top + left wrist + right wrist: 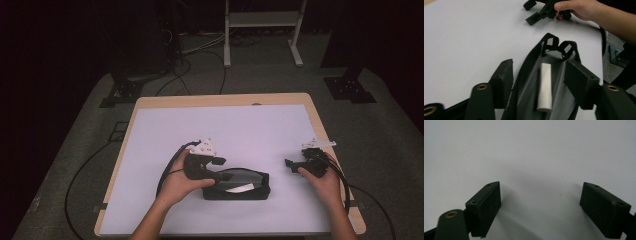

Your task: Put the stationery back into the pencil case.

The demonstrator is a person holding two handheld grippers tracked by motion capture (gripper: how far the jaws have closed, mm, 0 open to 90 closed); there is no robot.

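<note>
- The desk (150, 130) is sitting under a big white sheet, and pretty much all the action is happening near the person's edge of it.
- A black mesh pouch (236, 185) is lying open on the desk, just in front of the left hand.
- The left tongs (537, 82) are hanging right over the mouth of the pouch with the jaws apart, straddling it but not pinching anything as far as I can see.
- The right tongs (540, 202) are resting off to the right, well apart from the pouch, jaws wide and nothing but bare white sheet between them.
- A white cylinder (545, 86) is lying inside the pouch, lengthwise along the bottom.
- So my read: the drop-in part is looking done, since the cylinder is sitting free in the pouch. What's left is probably closing the pouch up, and I'm not seeing any other loose items on the desk.
</note>
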